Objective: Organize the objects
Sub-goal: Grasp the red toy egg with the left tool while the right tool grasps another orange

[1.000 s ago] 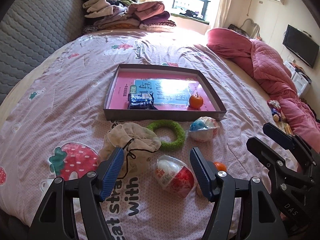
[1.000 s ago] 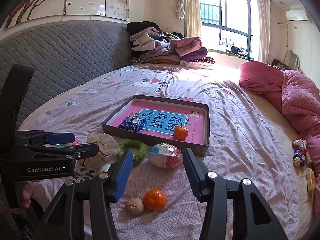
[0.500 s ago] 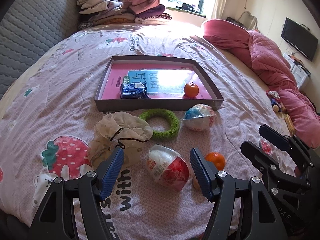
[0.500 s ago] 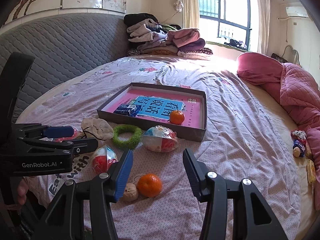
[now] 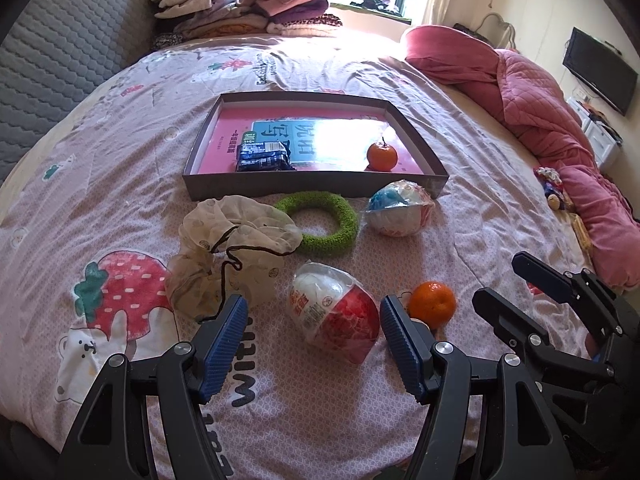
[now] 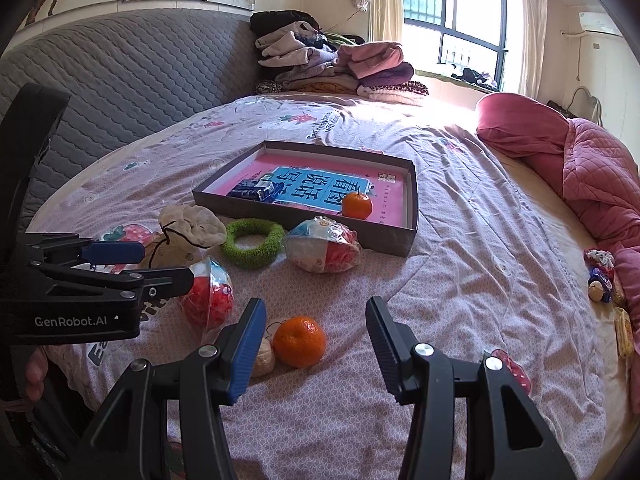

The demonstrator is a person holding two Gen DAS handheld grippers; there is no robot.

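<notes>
"GenRobot.AI" is printed in white on the left gripper body, seen at left of the right wrist view. The bedsheet print reads "with" at bottom centre of the left wrist view, next to a strawberry and bear. A pink book w/ blue Chinese title panel lines the tray; characters too skewed to read.

Counts: 2 tangerines, 1 in the tray, 1 loose lower right. 2 wrapped balls: red/white one, blue/white one. 1 green ring, 1 beige drawstring pouch, 1 dark blue snack pack in the tray, 1 walnut touching the loose tangerine.

Left gripper: jaws wide apart, red/white ball between them, pads not touching. Right gripper: jaws apart, nothing clamped, loose tangerine between.

Room: bed w/ grey quilted headboard, folded clothes pile, pink quilt, window, wall TV, AC unit.
</notes>
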